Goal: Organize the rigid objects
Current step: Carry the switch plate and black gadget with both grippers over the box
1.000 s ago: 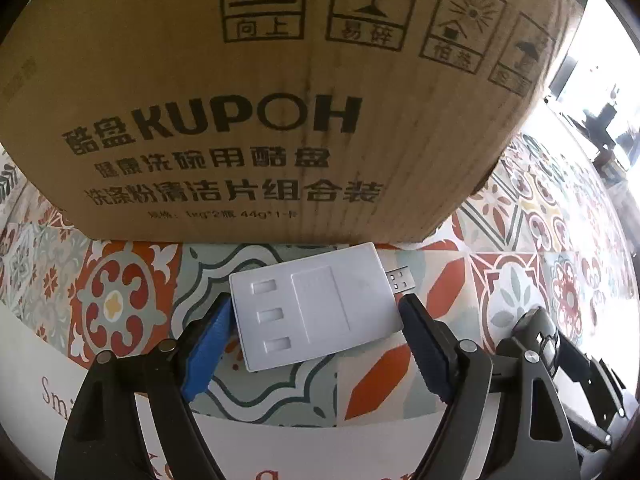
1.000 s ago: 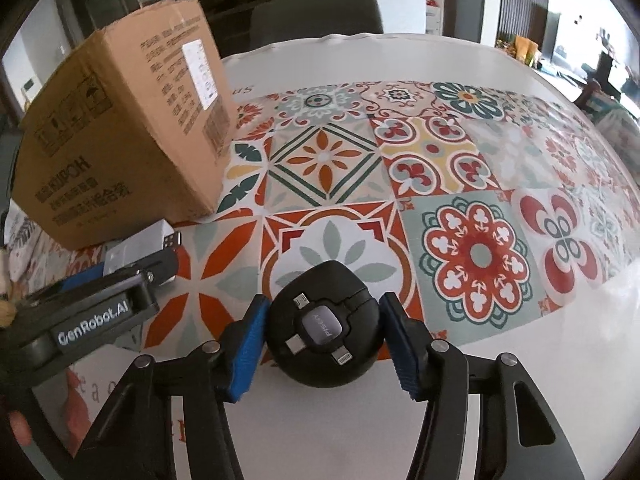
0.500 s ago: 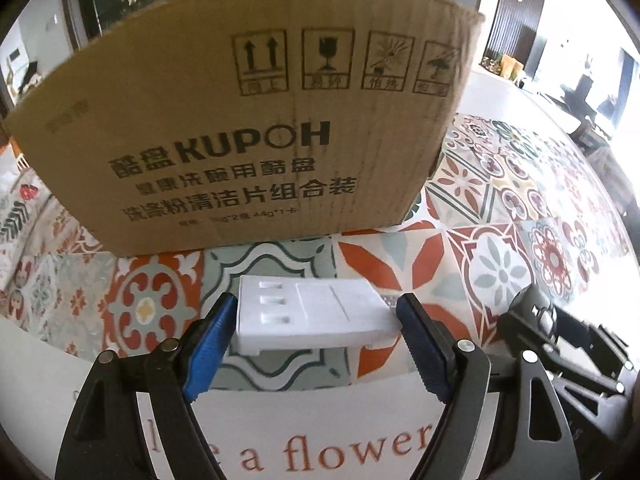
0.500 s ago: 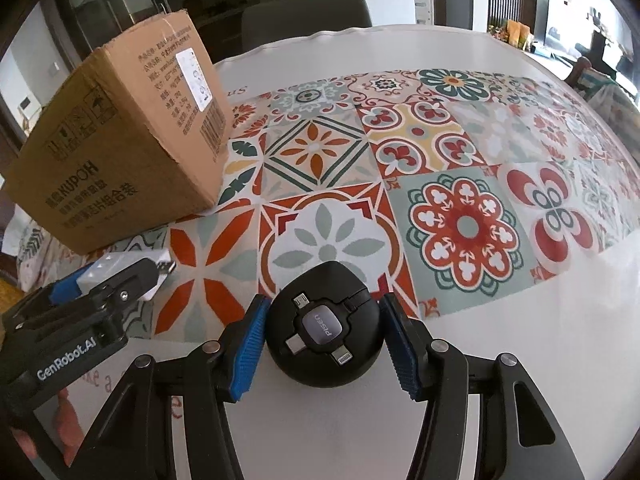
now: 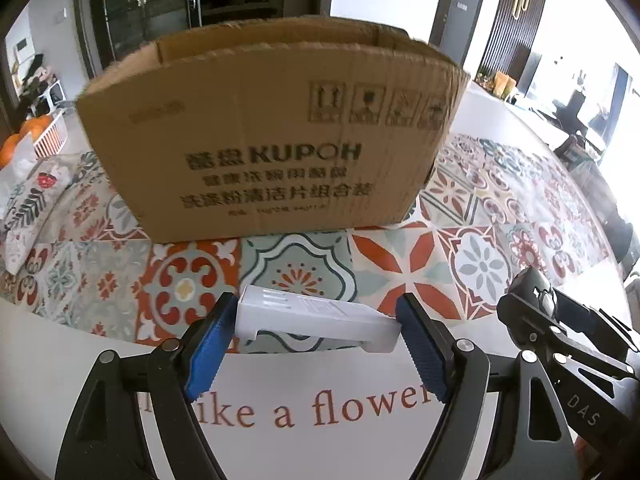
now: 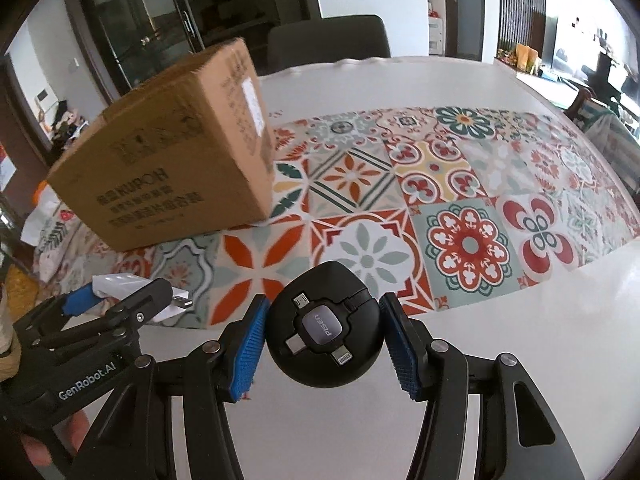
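Observation:
My left gripper [image 5: 316, 336] is shut on a flat white USB hub [image 5: 312, 318] and holds it above the patterned tablecloth, in front of an open cardboard box [image 5: 276, 148]. My right gripper [image 6: 324, 340] is shut on a round black multi-plug cable reel [image 6: 324, 330] and holds it above the cloth. In the right wrist view the left gripper [image 6: 92, 320] with the white hub [image 6: 120, 284] is at lower left, and the box [image 6: 172, 148] stands at the left. The right gripper's body [image 5: 568, 344] shows at the lower right of the left wrist view.
A patterned tablecloth [image 6: 460, 184] covers a white table [image 6: 560, 340]. A white basket with oranges [image 5: 40, 136] and a printed cloth [image 5: 28, 196] lie left of the box. A dark chair [image 6: 328, 40] stands behind the table.
Both grippers have risen and drawn back from the box with their objects held. The box's open top has come into the left wrist view.

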A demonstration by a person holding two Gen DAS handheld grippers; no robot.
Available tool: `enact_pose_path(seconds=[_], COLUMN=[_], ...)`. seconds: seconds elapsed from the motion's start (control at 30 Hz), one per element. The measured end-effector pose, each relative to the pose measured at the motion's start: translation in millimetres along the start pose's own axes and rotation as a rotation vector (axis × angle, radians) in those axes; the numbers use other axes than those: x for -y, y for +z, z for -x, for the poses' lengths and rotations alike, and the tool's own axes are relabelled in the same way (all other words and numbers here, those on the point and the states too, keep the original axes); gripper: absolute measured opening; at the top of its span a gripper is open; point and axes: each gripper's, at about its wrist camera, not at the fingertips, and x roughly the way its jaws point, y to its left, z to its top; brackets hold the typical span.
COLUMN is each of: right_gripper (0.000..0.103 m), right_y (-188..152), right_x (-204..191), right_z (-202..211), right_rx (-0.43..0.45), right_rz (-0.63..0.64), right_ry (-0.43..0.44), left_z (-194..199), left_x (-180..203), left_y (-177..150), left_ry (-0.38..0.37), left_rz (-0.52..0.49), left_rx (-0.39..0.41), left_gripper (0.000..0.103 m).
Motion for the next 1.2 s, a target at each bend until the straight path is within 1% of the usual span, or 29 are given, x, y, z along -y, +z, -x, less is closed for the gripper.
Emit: enact_pose_path(seconds=[0.1, 0.2, 0.27, 0.53, 0.77, 1.2], right_gripper=[0.057, 0.057, 0.057, 0.057, 0.057, 0.057], right_y=[3, 8, 11, 29, 46, 80], right_x=[-7, -16, -22, -49, -65, -90], right_z=[8, 19, 24, 49, 61, 79], right_rx=[0.015, 0.036, 0.050, 0.119, 0.165, 0.241], right_rz=[0.011, 0.024, 0.035, 0.075, 0.096, 0.132], right_ry=[0.006, 0.014, 0.017, 0.037, 0.060, 0.092], left_z=[9, 24, 30, 57, 82, 108], left_x=[-2, -12, -6, -19, -32, -50], left_y=[7, 9, 17, 36, 53, 84], left_ry=[0.004, 0.001, 0.005, 0.004, 0.009, 0.008], left_rz=[0.007, 0.015, 0.019, 0.035, 0.044, 0.054], left_rx=[0.020, 0.045, 0.060, 0.134, 0.190, 0.264], left_gripper=[0.080, 0.080, 0.080, 0.080, 0.080, 0.080])
